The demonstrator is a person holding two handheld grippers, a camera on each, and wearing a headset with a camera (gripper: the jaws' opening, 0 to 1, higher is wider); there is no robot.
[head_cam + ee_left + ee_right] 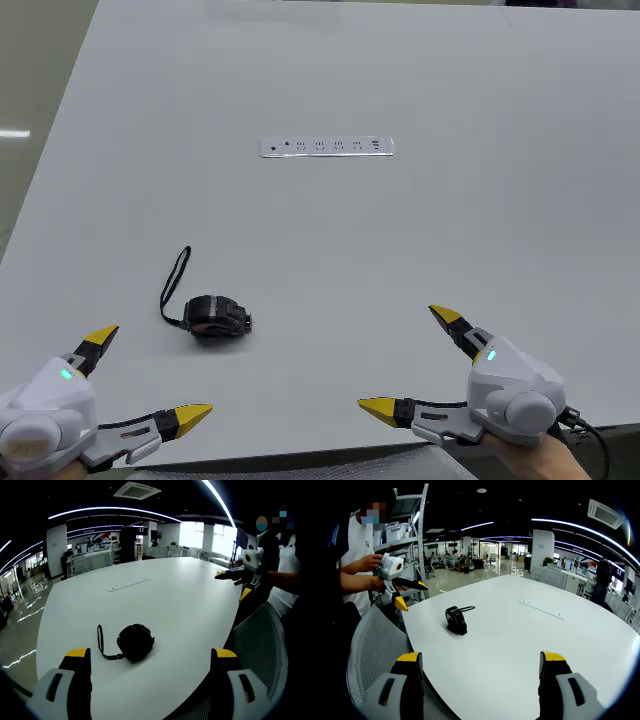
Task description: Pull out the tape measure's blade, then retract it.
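A black tape measure [216, 318] with a black wrist loop lies on the white table [400, 230], its blade not drawn out. In the left gripper view the tape measure [135, 641] rests a short way ahead of the jaws, and in the right gripper view the tape measure [456, 618] sits farther off to the left. My left gripper [150, 375] hovers open at the table's near left edge, just short of the case. My right gripper [412, 362] is open at the near right, well apart from it. Both hold nothing.
A white power strip [327, 147] lies flat at mid-table, beyond the tape measure. A mesh chair back [375, 645] stands at the near table edge. Office desks and shelving lie in the far background.
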